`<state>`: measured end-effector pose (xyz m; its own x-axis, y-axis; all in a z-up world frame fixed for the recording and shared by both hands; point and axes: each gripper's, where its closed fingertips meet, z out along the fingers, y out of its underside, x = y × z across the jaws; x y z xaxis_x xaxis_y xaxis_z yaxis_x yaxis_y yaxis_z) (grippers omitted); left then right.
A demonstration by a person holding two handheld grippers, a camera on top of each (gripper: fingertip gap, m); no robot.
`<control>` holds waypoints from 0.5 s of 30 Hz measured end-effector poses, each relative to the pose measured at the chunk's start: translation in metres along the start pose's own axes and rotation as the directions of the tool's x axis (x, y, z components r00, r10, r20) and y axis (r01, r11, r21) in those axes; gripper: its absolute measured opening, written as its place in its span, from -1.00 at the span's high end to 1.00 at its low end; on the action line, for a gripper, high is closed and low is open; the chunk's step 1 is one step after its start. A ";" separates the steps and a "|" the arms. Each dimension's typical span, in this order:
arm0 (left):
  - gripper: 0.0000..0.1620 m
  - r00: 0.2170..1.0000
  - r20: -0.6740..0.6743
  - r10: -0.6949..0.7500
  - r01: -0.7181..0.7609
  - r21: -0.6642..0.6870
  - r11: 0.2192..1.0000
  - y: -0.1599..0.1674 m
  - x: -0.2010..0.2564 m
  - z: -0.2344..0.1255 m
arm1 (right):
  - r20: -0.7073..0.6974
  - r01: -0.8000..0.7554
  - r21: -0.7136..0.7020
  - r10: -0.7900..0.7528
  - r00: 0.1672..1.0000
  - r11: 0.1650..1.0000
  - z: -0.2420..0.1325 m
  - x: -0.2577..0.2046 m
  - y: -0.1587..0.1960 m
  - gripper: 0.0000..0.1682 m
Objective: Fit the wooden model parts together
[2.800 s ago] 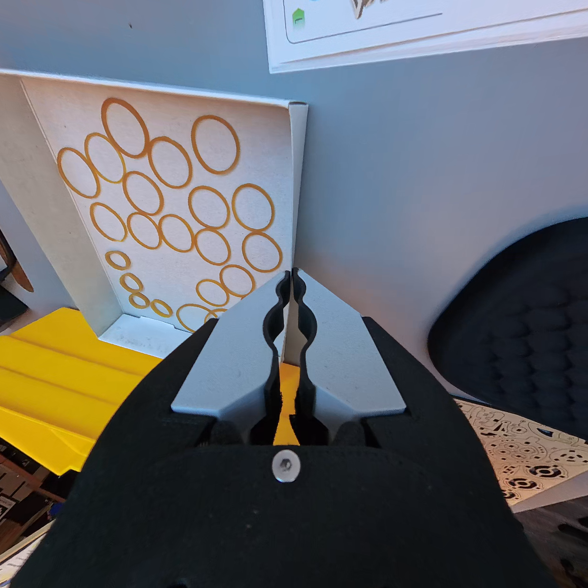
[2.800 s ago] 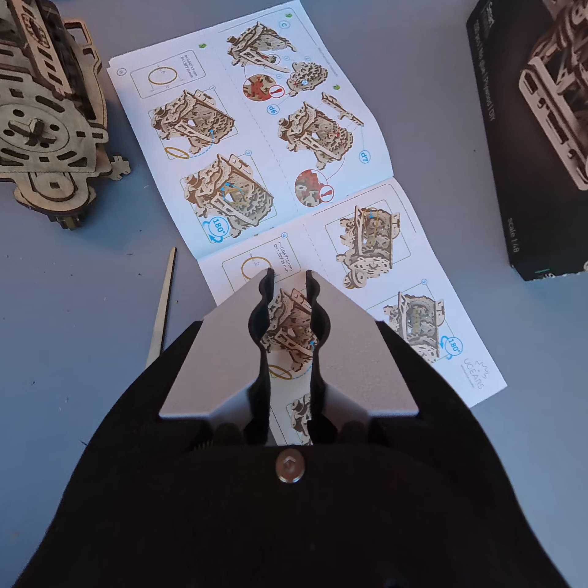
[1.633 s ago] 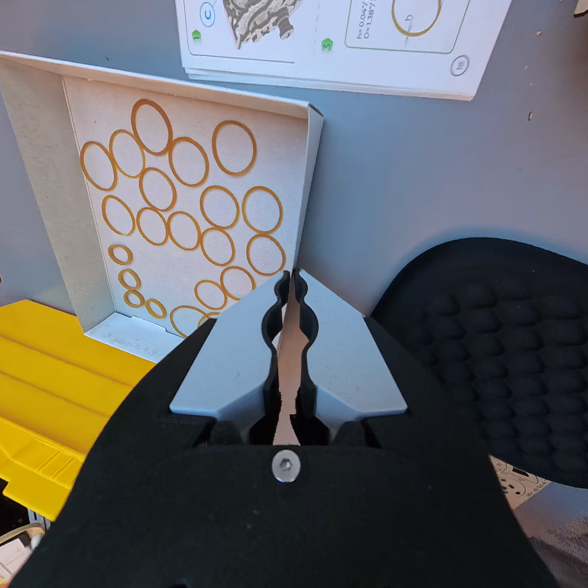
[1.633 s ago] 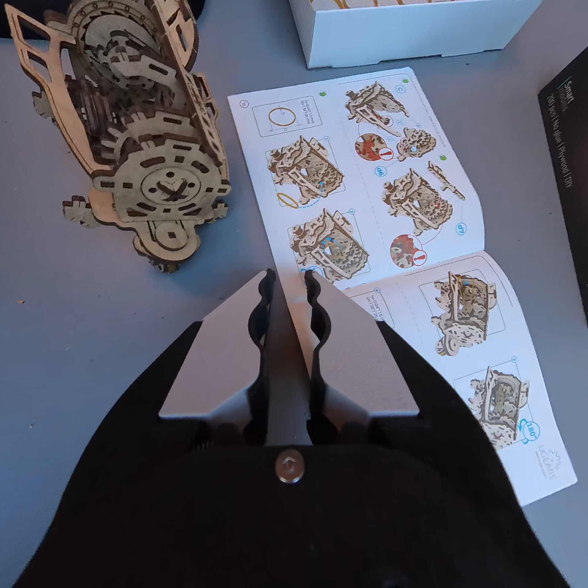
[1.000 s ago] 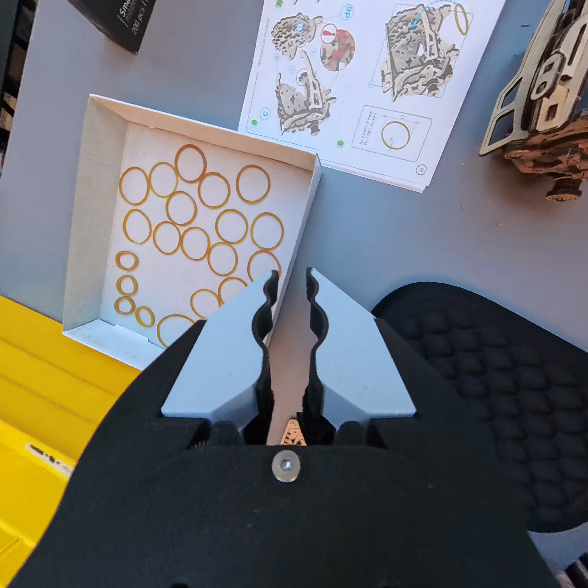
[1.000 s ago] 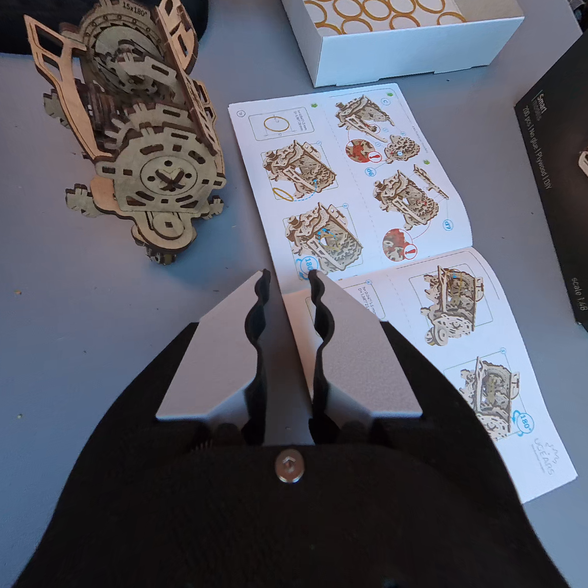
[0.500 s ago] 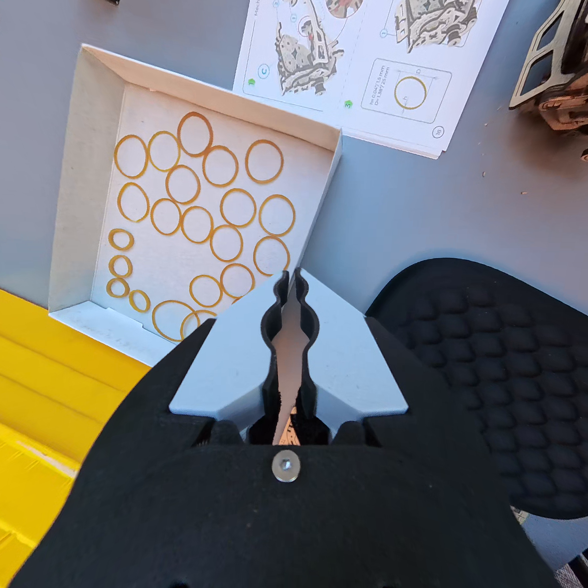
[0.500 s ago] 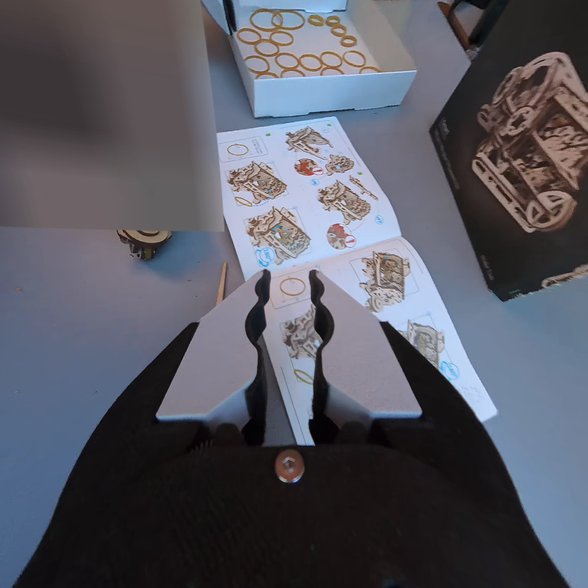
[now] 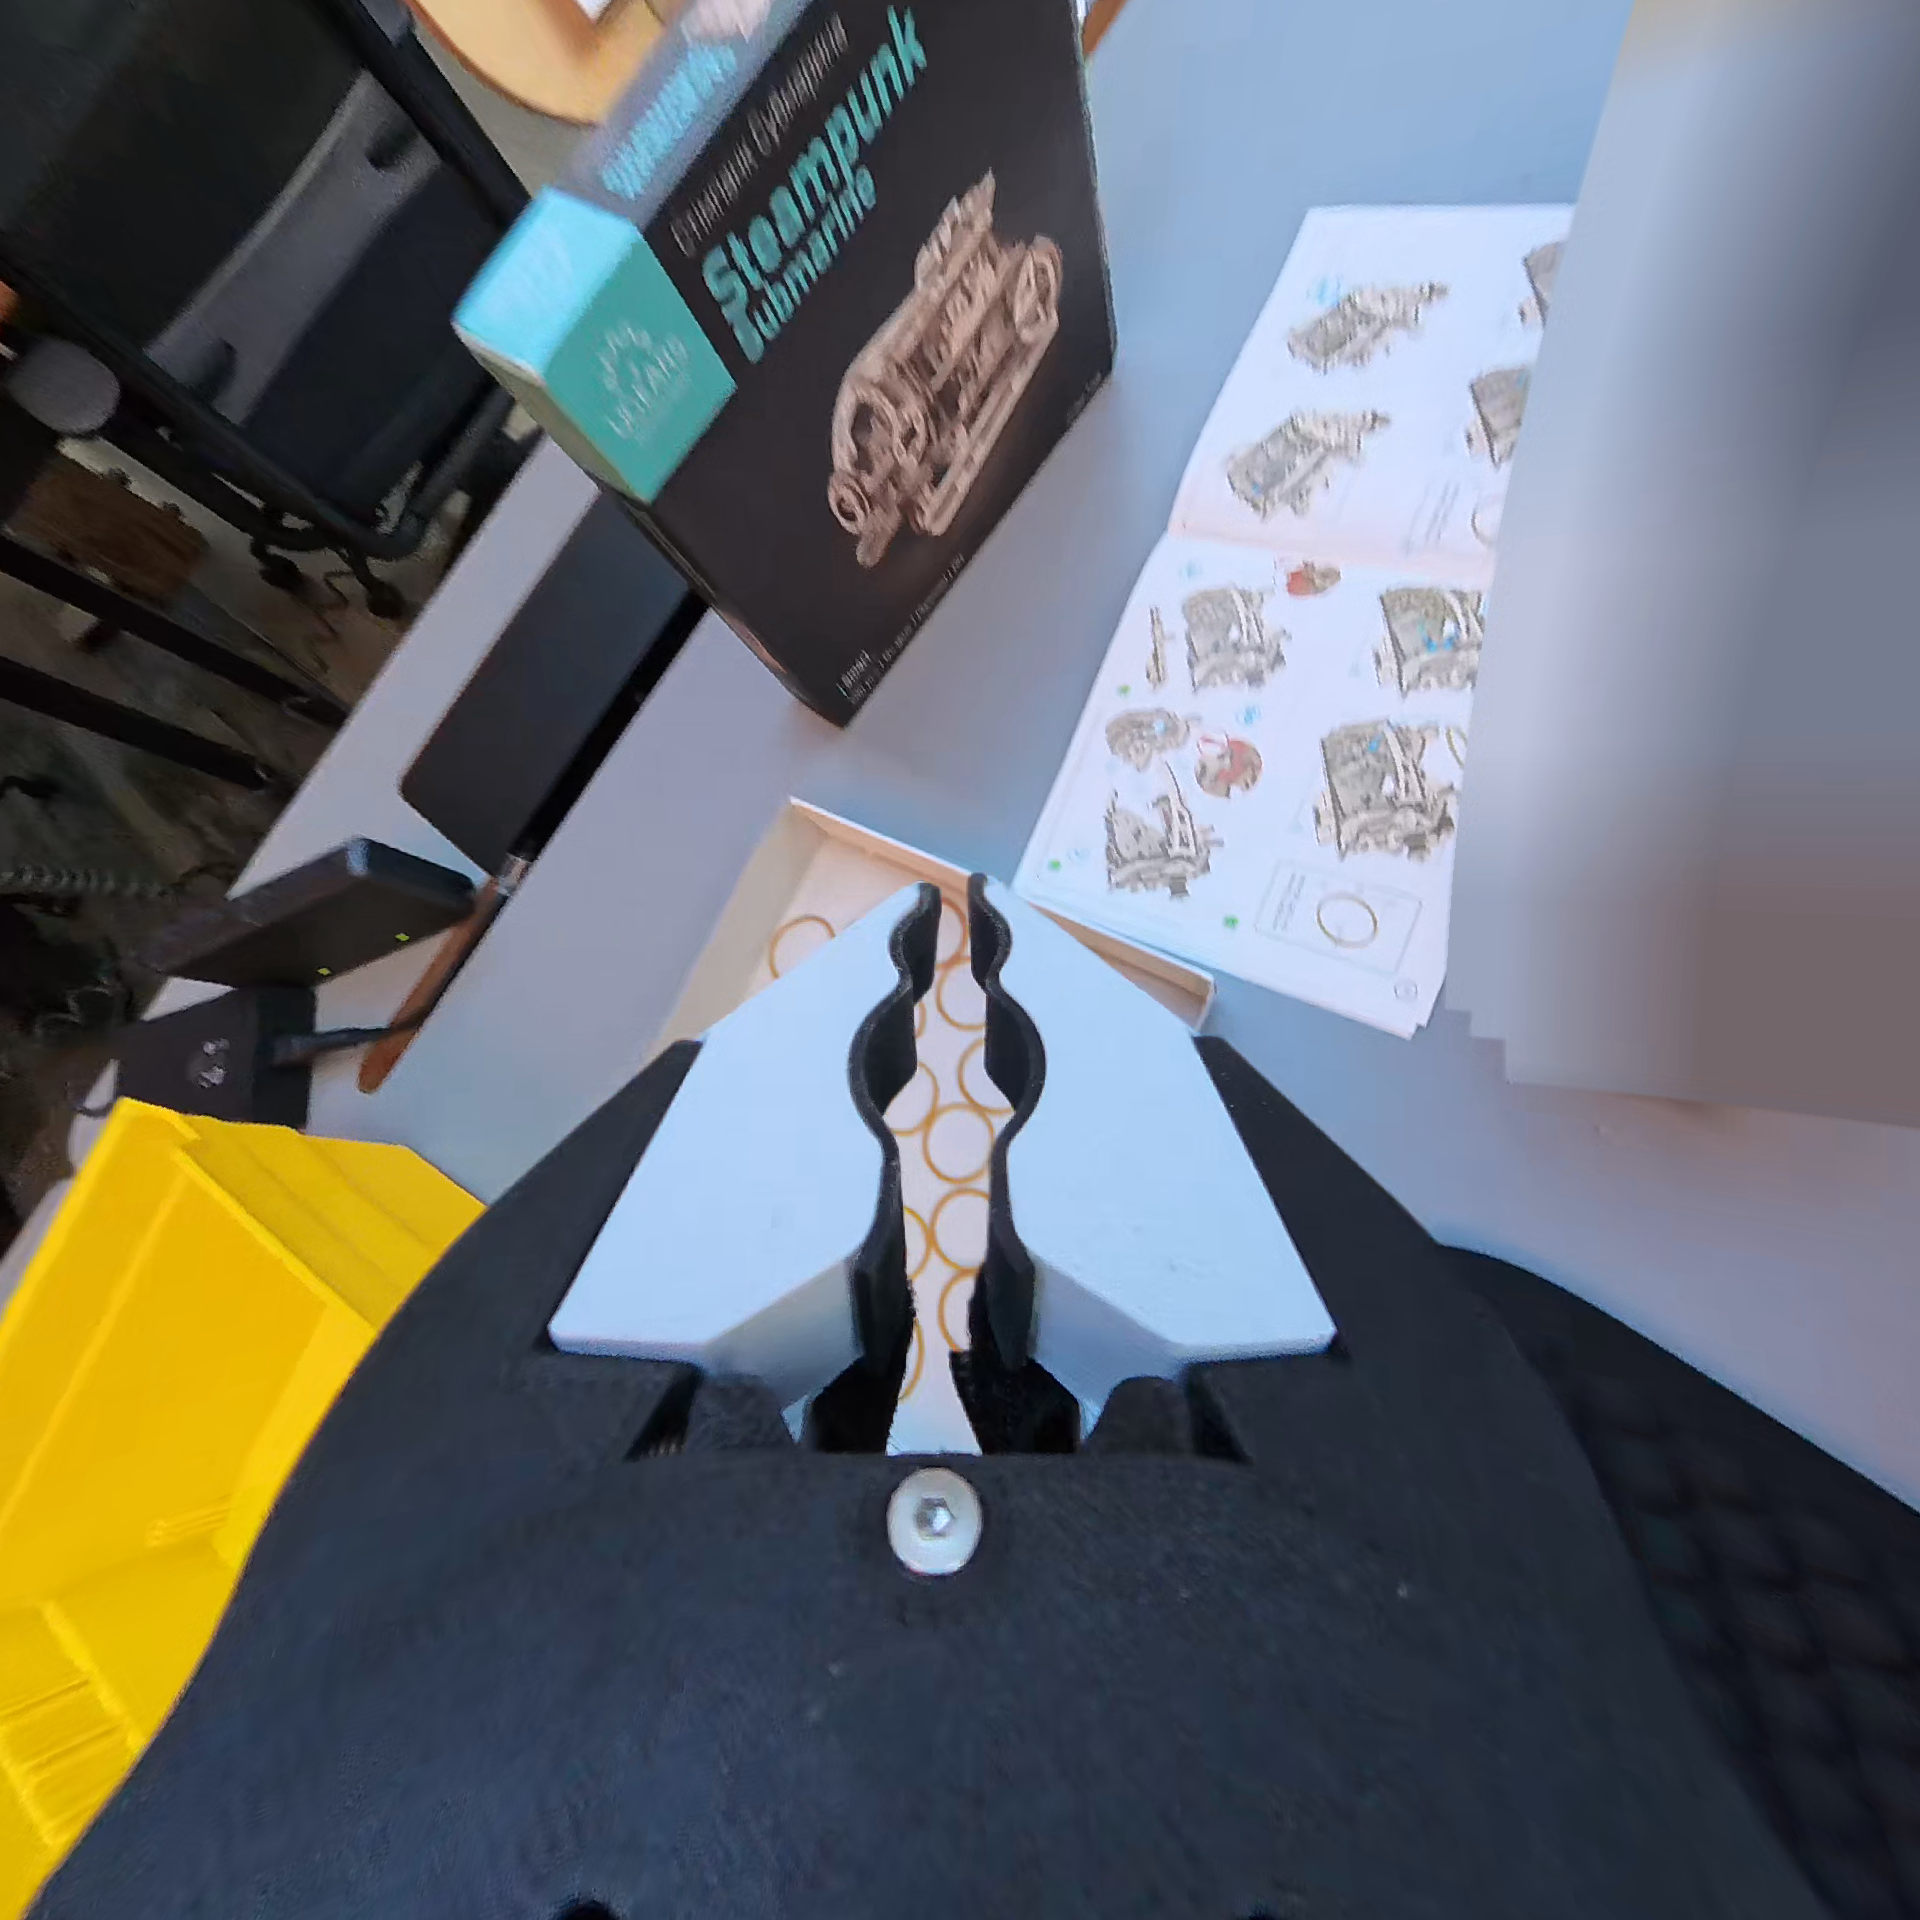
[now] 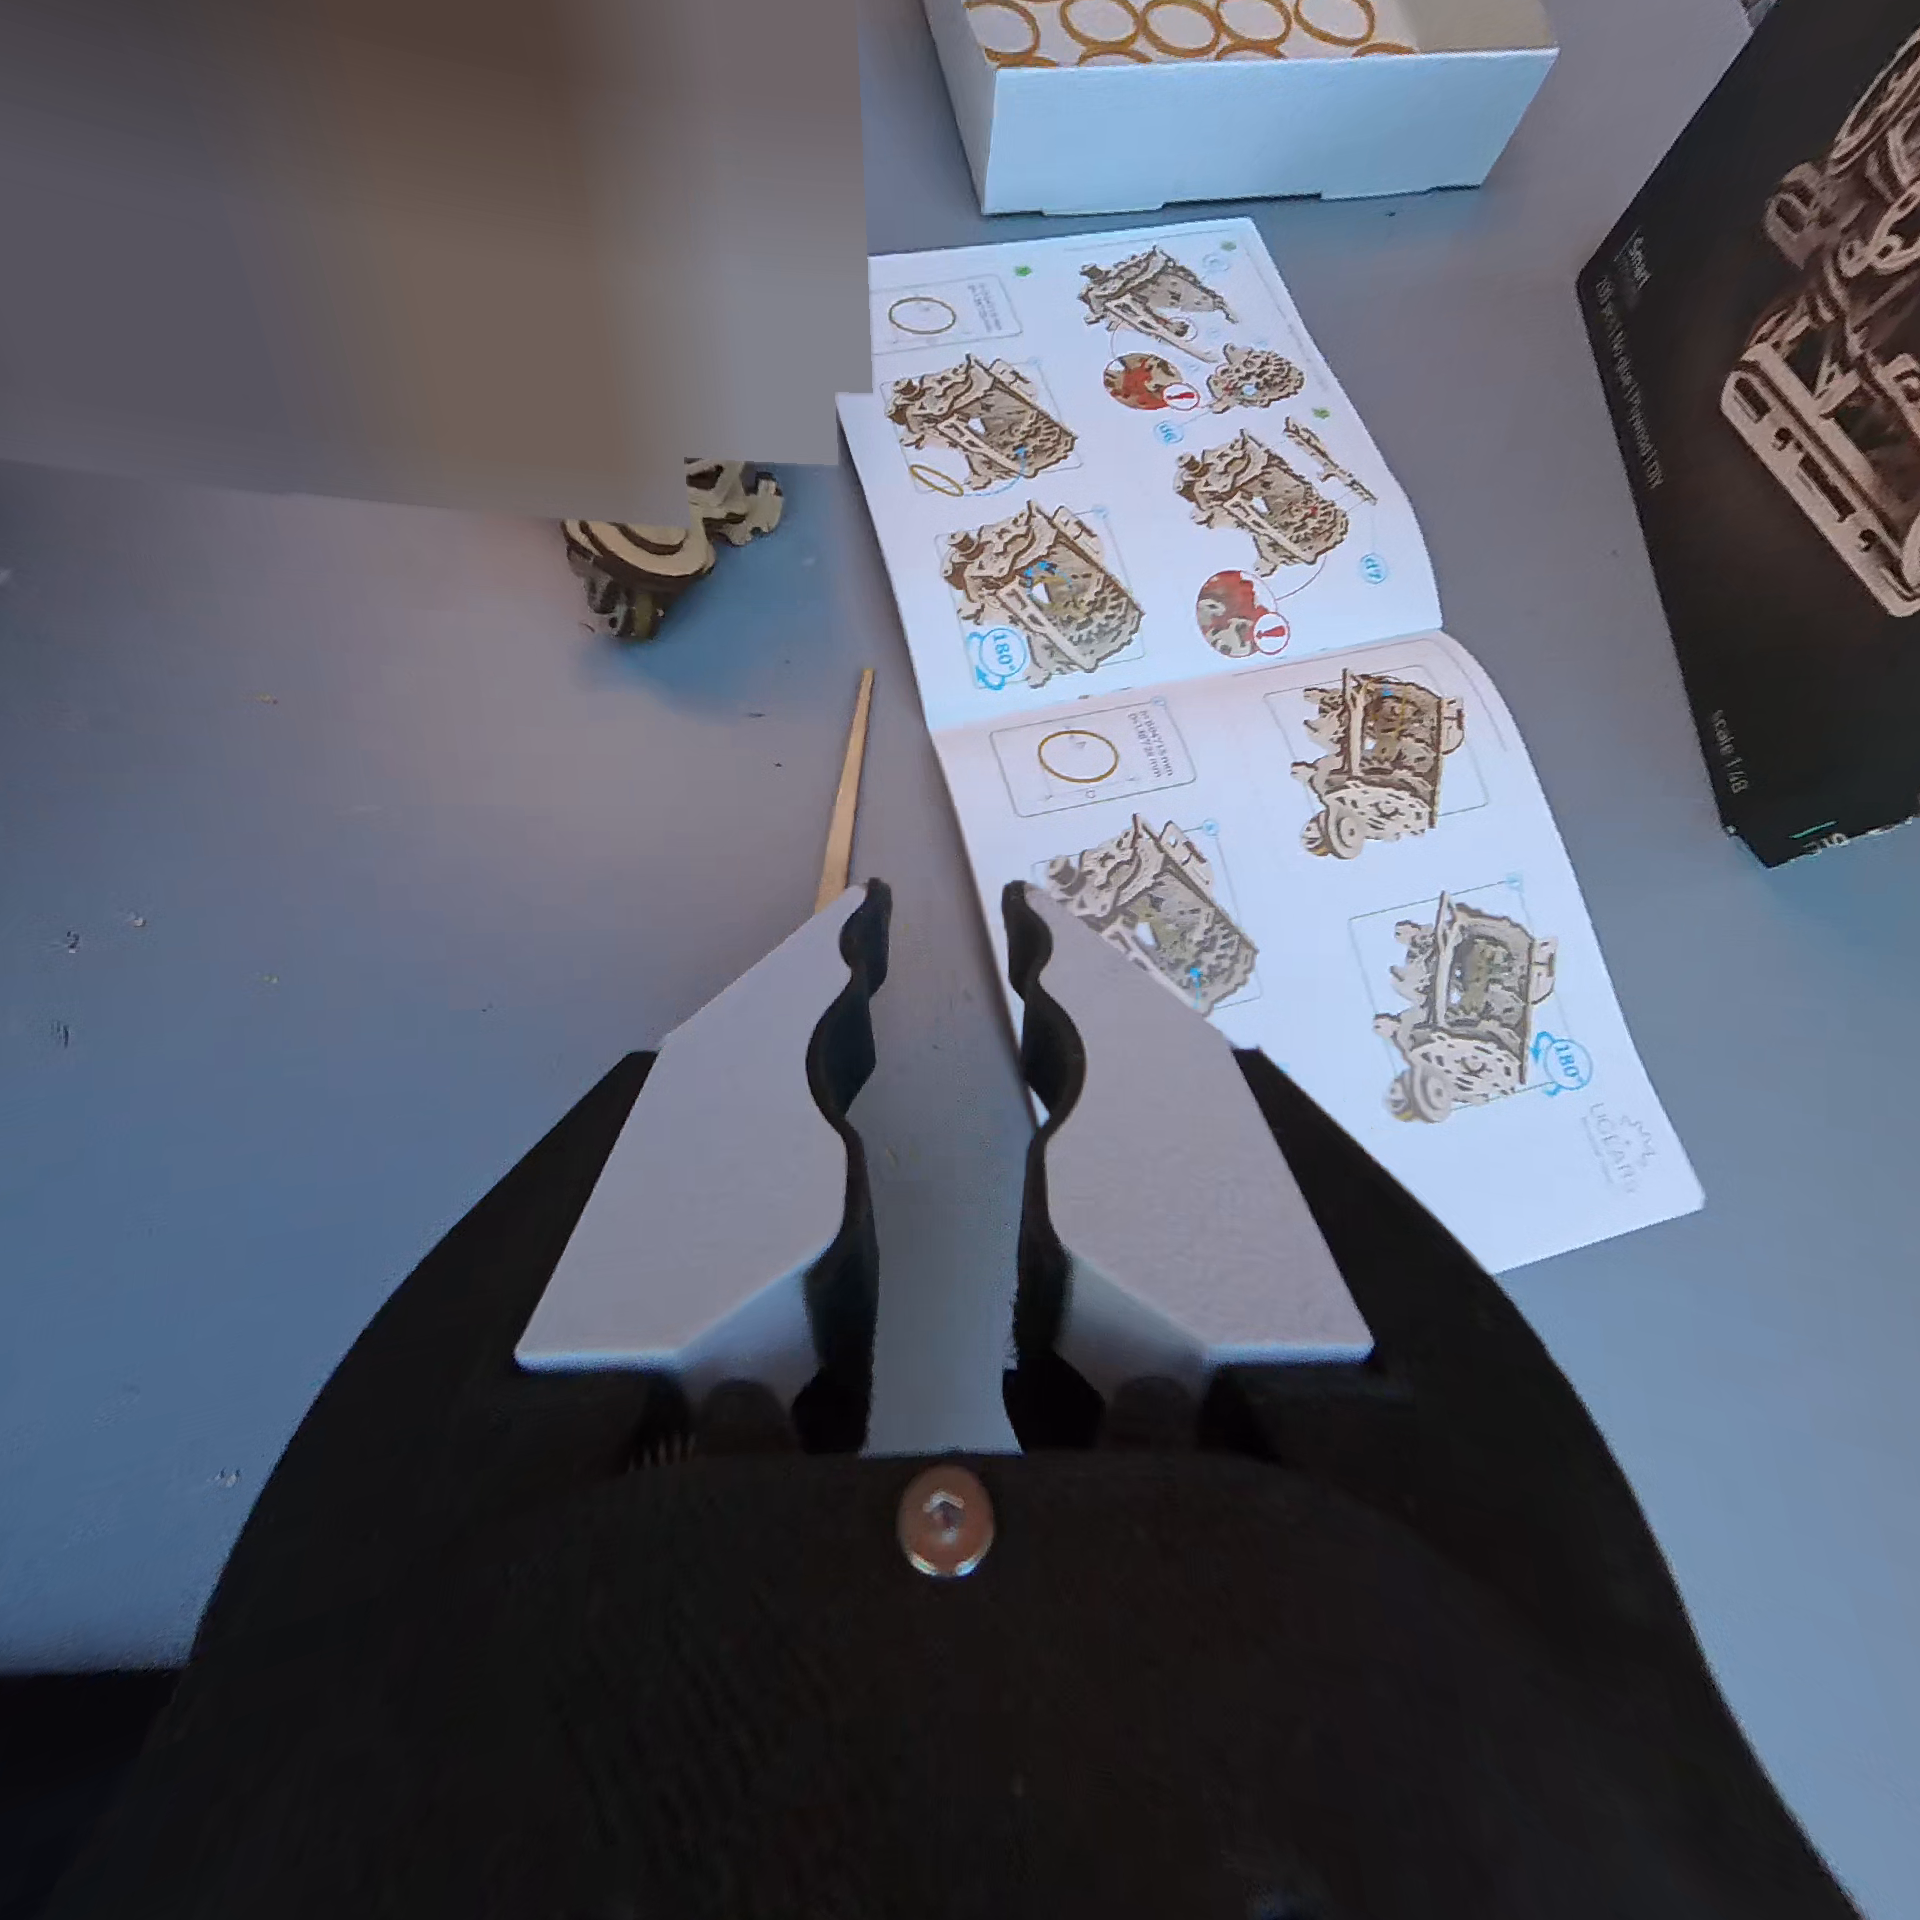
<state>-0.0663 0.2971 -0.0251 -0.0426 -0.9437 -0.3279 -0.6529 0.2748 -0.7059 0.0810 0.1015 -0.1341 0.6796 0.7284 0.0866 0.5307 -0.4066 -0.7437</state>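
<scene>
Left hand-held gripper [image 9: 953,902]: jaws a narrow gap apart, nothing between them. Directly beyond and below its tips, a white box [image 9: 1164,971] of tan rubber rings [image 9: 957,1148]. Instruction booklet [image 9: 1278,665] ahead to the right; black kit box [image 9: 894,343] ahead to the left; yellow bin [image 9: 156,1382] low on the left; black padded mat [image 9: 1766,1558] low on the right.

Right hand-held gripper [image 10: 940,902]: jaws moderately apart, empty, over bare grey bench [image 10: 364,935]. A thin wooden stick [image 10: 847,790] lies just beyond its left fingertip. Open booklet [image 10: 1247,727] just to the right of the tips. Wooden model [image 10: 665,551] ahead to the left, only its lower edge showing under a blurred patch. White ring box [image 10: 1247,135] far ahead; black kit box [image 10: 1787,499] far right.
</scene>
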 end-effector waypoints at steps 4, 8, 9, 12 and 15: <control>0.92 0.999 -0.037 0.030 -0.032 -0.057 0.998 -0.007 -0.004 -0.008 | -0.048 0.012 0.084 -0.008 0.999 0.996 -0.002 -0.008 -0.001 0.75; 0.95 0.993 0.012 0.119 -0.113 -0.217 0.970 0.004 -0.025 -0.011 | -0.127 0.069 0.090 -0.057 0.990 0.994 0.003 0.001 -0.002 0.75; 0.94 0.993 -0.005 0.117 -0.114 -0.237 0.965 0.006 -0.025 -0.012 | -0.140 0.086 0.093 -0.072 0.988 0.992 0.004 0.002 -0.003 0.75; 0.98 0.994 -0.015 0.105 -0.104 -0.337 0.936 0.022 -0.031 -0.016 | -0.182 0.133 0.113 -0.111 0.977 0.985 0.003 0.003 -0.007 0.76; 0.98 0.995 0.003 0.096 -0.087 -0.394 0.915 0.040 -0.035 -0.012 | -0.237 0.171 0.132 -0.137 0.962 0.976 0.000 0.010 -0.011 0.78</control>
<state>-0.1006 0.3389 -0.0345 -0.1033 -0.9125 -0.3959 -0.8917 0.2613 -0.3695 0.0818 0.1128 -0.1255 0.7013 0.6254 0.3421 0.5674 -0.1992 -0.7990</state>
